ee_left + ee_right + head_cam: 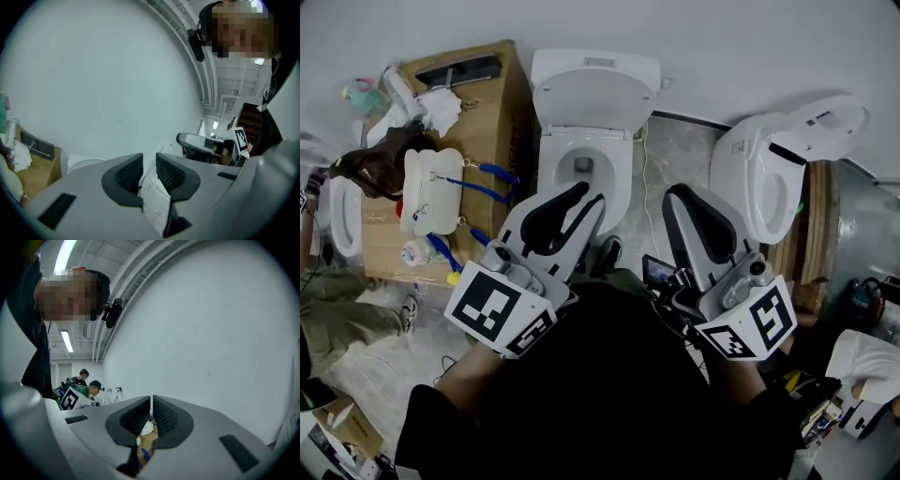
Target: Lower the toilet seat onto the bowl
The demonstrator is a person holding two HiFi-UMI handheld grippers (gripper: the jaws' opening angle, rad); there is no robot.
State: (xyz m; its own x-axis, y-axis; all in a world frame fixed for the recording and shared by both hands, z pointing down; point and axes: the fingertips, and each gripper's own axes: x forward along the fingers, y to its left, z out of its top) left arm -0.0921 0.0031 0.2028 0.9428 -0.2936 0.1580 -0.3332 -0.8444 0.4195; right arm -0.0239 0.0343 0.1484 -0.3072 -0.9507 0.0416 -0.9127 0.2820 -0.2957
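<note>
The white toilet stands in the middle of the head view with its bowl (614, 164) open. A white seat or lid (595, 98) is raised against the tank; I cannot tell the two apart. My left gripper (590, 195) hovers just in front of the bowl, its jaws a narrow gap apart with nothing between them. In the left gripper view (149, 161) only white porcelain (154, 199) shows behind that gap. My right gripper (679, 193) is to the right of the bowl, over the floor, and is shut and empty. The right gripper view (151, 406) shows its pads meeting.
A cardboard box (492, 103) with bottles, cloths and blue tools stands left of the toilet. A second white toilet (787, 169) leans on a wooden pallet (821, 234) at the right. A pale wall (103, 84) is close behind. Other people (89, 385) work far off.
</note>
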